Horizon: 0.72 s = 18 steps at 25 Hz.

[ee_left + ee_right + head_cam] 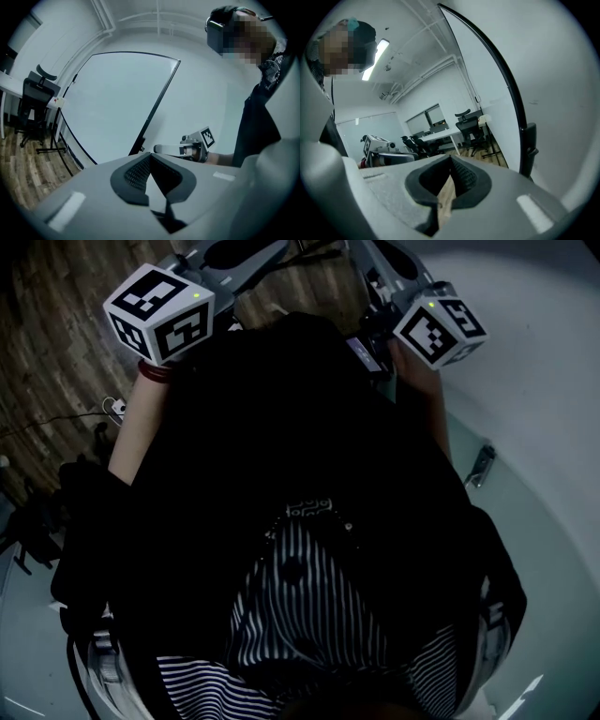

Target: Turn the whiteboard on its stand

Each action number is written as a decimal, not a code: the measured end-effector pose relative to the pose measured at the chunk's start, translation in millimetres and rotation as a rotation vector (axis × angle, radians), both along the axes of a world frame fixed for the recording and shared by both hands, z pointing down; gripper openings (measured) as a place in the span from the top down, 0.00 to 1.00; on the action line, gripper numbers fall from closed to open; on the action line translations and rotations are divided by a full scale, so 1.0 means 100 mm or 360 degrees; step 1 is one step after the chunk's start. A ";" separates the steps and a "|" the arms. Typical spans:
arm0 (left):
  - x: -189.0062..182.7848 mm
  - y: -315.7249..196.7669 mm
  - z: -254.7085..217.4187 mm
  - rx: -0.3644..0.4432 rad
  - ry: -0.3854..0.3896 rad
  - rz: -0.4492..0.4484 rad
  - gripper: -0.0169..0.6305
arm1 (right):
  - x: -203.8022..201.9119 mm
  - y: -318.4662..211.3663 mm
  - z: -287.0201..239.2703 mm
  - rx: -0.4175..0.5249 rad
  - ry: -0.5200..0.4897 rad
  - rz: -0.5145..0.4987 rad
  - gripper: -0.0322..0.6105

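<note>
The whiteboard (117, 103) is a large white panel in a thin black frame. It stands ahead and to the left in the left gripper view. In the right gripper view the whiteboard (548, 70) fills the right side, and a black pivot bracket (529, 145) sits on its frame edge. My left gripper (151, 155) is shut with nothing between its jaws and is apart from the board. My right gripper (451, 157) is shut and empty too, close beside the frame without touching it. The head view shows both marker cubes (159, 310) (441, 329) held in front of the dark-clothed body.
Office chairs (468, 129) and white desks stand on the wooden floor beyond the board. One black chair (35, 101) stands at a desk on the left. A floor stand (49, 147) stands beside the board, and a cable (56, 418) lies on the floor.
</note>
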State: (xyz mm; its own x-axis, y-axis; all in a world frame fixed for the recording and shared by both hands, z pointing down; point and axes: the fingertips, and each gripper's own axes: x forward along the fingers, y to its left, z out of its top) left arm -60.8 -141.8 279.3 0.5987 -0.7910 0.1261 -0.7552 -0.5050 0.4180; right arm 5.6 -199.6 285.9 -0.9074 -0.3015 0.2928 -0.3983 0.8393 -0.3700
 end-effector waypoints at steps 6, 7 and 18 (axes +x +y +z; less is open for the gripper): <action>0.09 -0.07 -0.04 0.0013 -0.0010 0.0001 0.96 | 0.31 -0.11 0.08 -0.0006 0.0097 0.0220 0.95; 0.11 -0.09 -0.03 0.0011 -0.0016 0.0016 0.96 | 0.35 -0.15 0.06 0.0005 0.0103 0.0235 0.95; 0.21 -0.33 -0.16 0.0048 -0.0022 -0.0066 0.96 | 0.49 -0.54 0.06 -0.0017 0.0240 0.0266 0.78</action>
State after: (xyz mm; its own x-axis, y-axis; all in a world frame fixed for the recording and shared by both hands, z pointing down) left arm -40.0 -174.5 263.1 0.5639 -0.8185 0.1099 -0.7811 -0.4855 0.3926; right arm 54.5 -253.5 291.8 -0.7908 -0.4400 0.4255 -0.5829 0.7535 -0.3041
